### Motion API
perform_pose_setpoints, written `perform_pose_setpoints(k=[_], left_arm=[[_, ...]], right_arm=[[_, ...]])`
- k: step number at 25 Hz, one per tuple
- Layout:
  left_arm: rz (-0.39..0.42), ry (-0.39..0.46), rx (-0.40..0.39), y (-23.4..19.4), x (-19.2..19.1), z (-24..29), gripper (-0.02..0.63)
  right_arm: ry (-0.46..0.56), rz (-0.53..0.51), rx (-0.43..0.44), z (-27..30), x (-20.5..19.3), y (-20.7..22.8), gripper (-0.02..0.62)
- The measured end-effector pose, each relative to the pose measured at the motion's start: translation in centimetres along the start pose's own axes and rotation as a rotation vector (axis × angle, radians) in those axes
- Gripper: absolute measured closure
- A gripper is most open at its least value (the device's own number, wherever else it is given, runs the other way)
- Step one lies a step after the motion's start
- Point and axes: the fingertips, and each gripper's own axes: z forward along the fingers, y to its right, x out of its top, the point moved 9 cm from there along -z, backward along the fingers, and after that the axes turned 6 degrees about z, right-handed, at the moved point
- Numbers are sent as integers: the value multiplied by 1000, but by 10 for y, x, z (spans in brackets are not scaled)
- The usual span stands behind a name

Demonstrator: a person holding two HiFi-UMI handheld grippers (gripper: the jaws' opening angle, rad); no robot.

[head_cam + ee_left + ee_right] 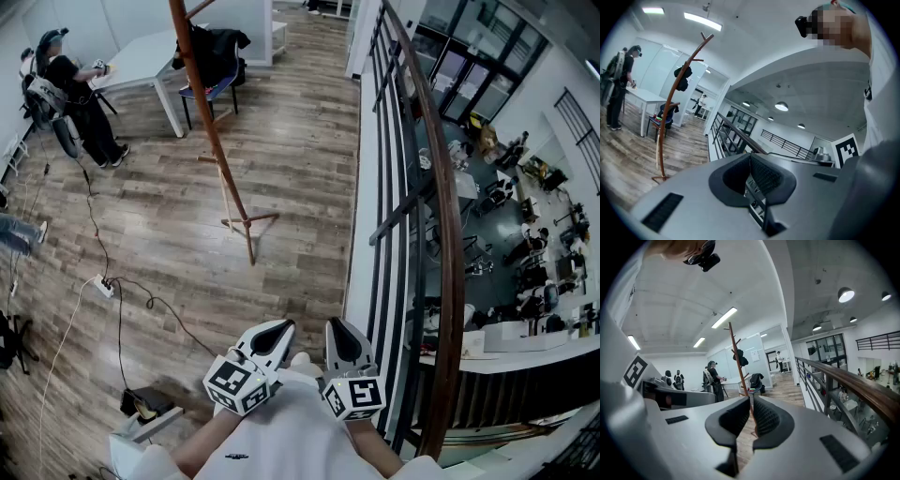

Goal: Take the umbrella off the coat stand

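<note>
The brown wooden coat stand (217, 141) rises from the wooden floor a few steps ahead, its feet spread at the base. In the left gripper view a dark bundle (683, 78) hangs from an upper hook of the stand (669, 101); it also shows as the dark bundle (738, 357) in the right gripper view. A pale slim stick (224, 191) runs along the lower pole. I cannot tell which is the umbrella. My left gripper (272, 336) and right gripper (345, 342) are held close to the body, far from the stand. Both left gripper (750, 157) and right gripper (751, 399) are shut and empty.
A railing with a wooden handrail (441, 187) runs along the right, with a lower floor beyond it. A white table (141, 56), a chair with a dark jacket (214, 56) and a person (75, 94) are at the back. A cable and power strip (103, 286) lie on the floor at left.
</note>
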Motion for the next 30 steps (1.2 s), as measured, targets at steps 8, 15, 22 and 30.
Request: perform_pose_setpoints(k=[8, 15, 22, 30], left_arm=[[20, 41, -2, 29, 4, 10, 584], [-5, 31, -36, 7, 20, 25, 584], [-27, 57, -41, -73, 49, 30, 584], [-16, 61, -57, -165, 81, 12, 584]], right_arm=[[8, -25, 26, -26, 9, 10, 561], [-17, -37, 101, 3, 23, 1, 561], [-22, -61, 130, 82, 38, -33, 561], [7, -118, 124, 174, 55, -86, 561]])
